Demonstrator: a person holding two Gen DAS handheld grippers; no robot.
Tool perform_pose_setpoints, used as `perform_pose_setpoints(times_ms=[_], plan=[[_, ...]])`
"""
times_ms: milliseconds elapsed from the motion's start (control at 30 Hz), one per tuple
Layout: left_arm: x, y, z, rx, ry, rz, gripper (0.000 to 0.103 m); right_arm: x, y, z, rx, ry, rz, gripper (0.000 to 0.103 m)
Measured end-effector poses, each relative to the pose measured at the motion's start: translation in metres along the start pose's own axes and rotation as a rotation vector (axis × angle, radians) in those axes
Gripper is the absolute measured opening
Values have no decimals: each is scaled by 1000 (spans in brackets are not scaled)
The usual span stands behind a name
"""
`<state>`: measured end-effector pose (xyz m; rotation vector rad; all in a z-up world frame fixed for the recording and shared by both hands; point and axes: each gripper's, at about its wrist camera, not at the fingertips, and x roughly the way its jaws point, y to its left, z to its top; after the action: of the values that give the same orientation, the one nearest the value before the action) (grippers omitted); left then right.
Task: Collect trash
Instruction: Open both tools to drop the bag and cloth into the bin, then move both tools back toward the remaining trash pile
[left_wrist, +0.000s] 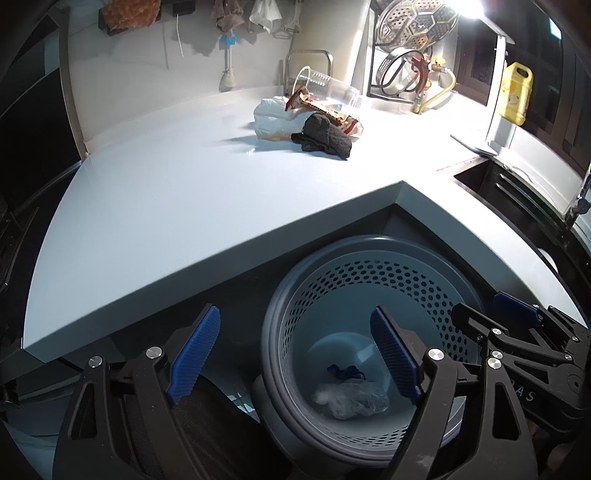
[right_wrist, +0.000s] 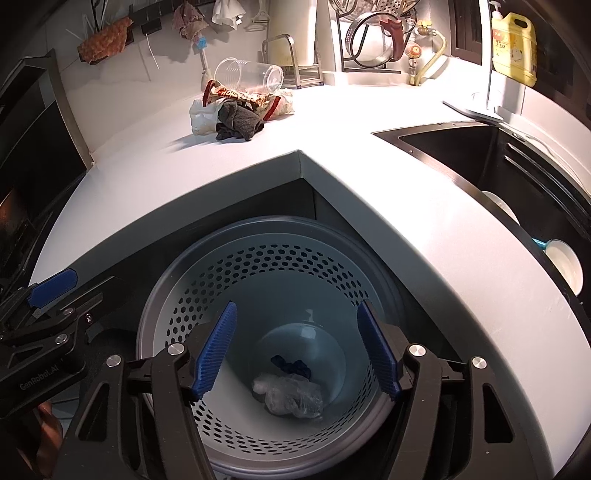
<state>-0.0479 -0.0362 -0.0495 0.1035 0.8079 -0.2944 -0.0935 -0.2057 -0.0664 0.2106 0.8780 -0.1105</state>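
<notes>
A grey perforated waste bin (left_wrist: 458, 325) (right_wrist: 258, 266) stands on the floor in the corner under the worktop. At its bottom lie a crumpled clear plastic wad (left_wrist: 351, 400) (right_wrist: 291, 398) and a small dark blue scrap (left_wrist: 345, 371) (right_wrist: 291, 365). My left gripper (left_wrist: 295, 350) hangs over the bin's left rim, open, nothing between its blue pads. My right gripper (right_wrist: 295, 347) is over the bin's mouth, open and empty too. On the white worktop (left_wrist: 166, 192) (right_wrist: 369, 122) sits a trash pile: white bag (left_wrist: 271, 118) (right_wrist: 201, 118), dark cloth (left_wrist: 325, 136) (right_wrist: 238, 123), snack wrapper (left_wrist: 325, 110) (right_wrist: 251, 98), tipped clear cup (left_wrist: 325, 86) (right_wrist: 247, 75).
A black sink (left_wrist: 517, 192) (right_wrist: 498, 166) is sunk into the worktop at right, with white dishes (right_wrist: 563, 266) in it. A yellow detergent bottle (left_wrist: 515, 92) (right_wrist: 513, 48) and a dish rack (left_wrist: 406, 70) (right_wrist: 373, 40) stand at the back. Rags hang on the wall.
</notes>
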Motion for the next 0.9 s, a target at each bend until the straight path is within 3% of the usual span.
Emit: perform_pose_setpoints(times_ms=[200,500,900], plan=[[-9,11,22,-19,-72,19,94,-4,4,23,-20,-44,-8,70],[-8,42,70,-74,-166,65,97,8,15,85,-63,-131,0,73],[21,60,136,-128,-193,100,97,43,29,194,-187,-214,23,78]])
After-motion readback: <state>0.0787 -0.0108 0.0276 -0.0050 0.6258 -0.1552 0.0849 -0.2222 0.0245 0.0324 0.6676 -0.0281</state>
